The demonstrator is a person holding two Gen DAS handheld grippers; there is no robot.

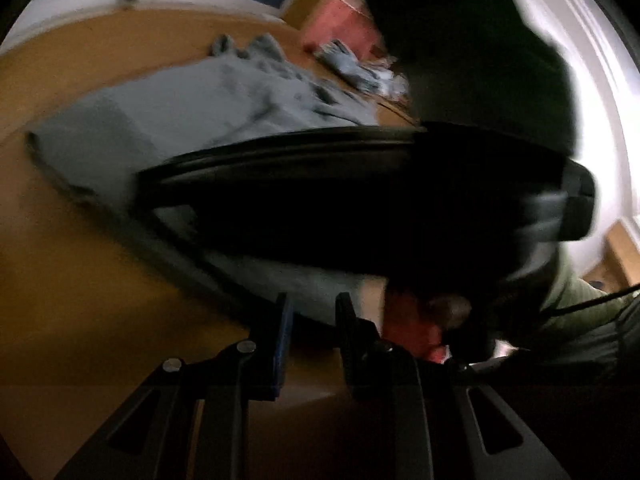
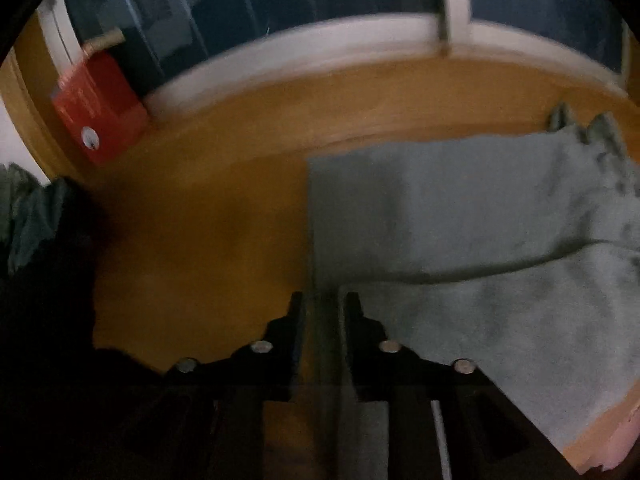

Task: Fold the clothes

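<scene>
A grey-blue garment [image 1: 180, 120] lies spread on the wooden table [image 1: 80, 260], with a crumpled part at its far end. In the right wrist view the garment [image 2: 460, 208] is partly folded, one layer lying over another. My right gripper [image 2: 325, 312] is at the garment's left edge, and a strip of cloth runs through the narrow gap between its fingers. My left gripper [image 1: 315, 320] is at the near edge of the garment, fingers close together, with the dark hem running into the gap. The left wrist view is blurred.
A large black gripper body [image 1: 360, 200] crosses the left wrist view in front of the garment. Several other clothes [image 1: 356, 68] lie at the table's far right. A red box [image 2: 100, 108] stands by the window frame [image 2: 320, 40]. A person's green sleeve [image 1: 580, 308] is at right.
</scene>
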